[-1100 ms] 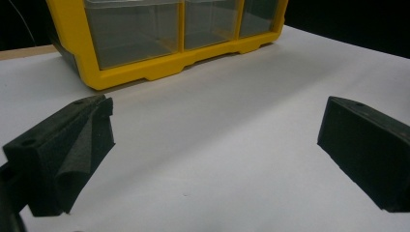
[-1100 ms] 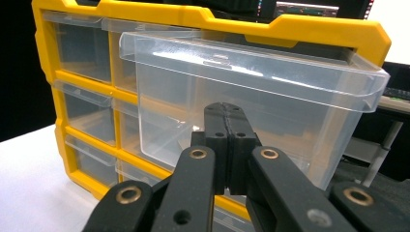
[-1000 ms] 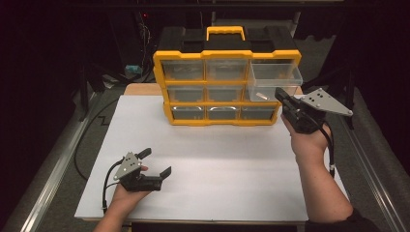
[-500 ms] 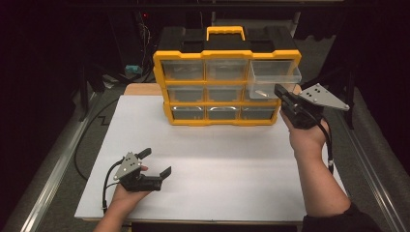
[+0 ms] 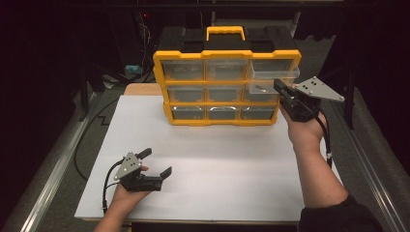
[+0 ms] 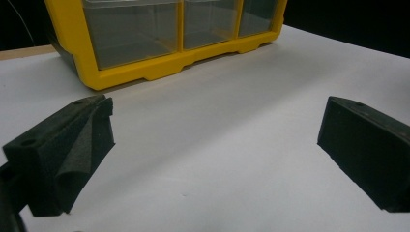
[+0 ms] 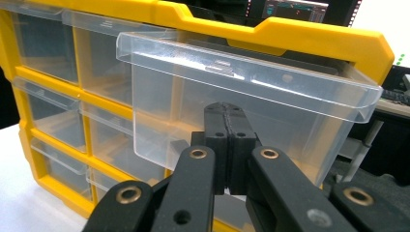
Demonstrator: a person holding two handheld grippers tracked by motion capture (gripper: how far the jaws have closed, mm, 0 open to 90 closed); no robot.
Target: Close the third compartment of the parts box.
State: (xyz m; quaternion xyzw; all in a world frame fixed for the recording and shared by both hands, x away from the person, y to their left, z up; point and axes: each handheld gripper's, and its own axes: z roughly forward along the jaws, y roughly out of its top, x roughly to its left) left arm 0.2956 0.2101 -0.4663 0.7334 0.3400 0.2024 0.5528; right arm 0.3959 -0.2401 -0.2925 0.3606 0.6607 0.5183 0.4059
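One drawer (image 7: 251, 104) front behind closed fingers (image 7: 216, 140)

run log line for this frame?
right gripper: shut, tips against front of top-right drawer, drawer partly out | left gripper: open, idle on table

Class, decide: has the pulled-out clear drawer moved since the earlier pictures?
Yes. The clear drawer has slid back into the yellow organizer, with the shut right gripper against its front.

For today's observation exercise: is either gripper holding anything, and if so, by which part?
Nothing is held. The right gripper has its jaws shut together against the front of the pulled-out clear drawer, without clamping it. The left gripper is open above the white table.
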